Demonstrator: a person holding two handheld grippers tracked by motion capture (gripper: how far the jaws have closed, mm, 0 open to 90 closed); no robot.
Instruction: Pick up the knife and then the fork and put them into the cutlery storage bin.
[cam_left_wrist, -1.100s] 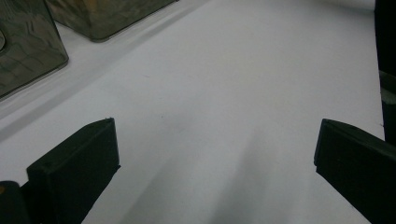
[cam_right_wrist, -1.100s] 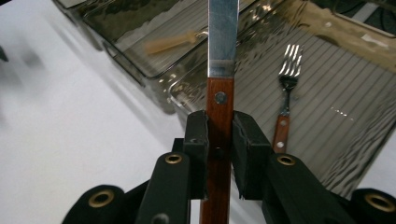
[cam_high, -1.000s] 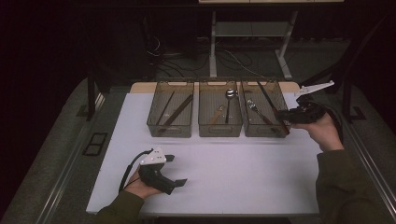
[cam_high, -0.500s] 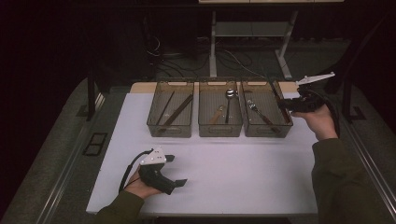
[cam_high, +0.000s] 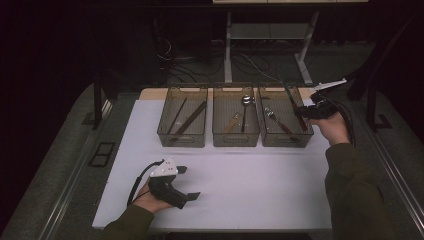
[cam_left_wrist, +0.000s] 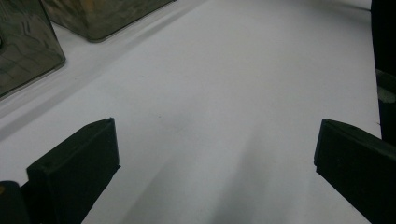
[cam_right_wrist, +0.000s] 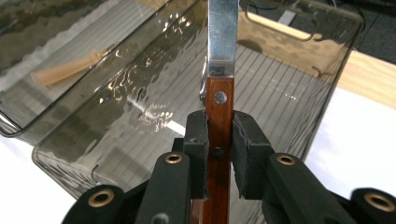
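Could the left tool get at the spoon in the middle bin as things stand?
Probably yes. The left tool rests open on the white table with nothing between it and the middle bin, whose top is open; the spoon lies uncovered. It would need a long forward reach.

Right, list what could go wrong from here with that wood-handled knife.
The right gripper clamps the knife low on its narrow wooden handle, so the long blade could pivot or slip in the pads. The blade hangs over the right bin, which already holds a fork; dropped carelessly, it could strike the bin's rim or land across the fork.
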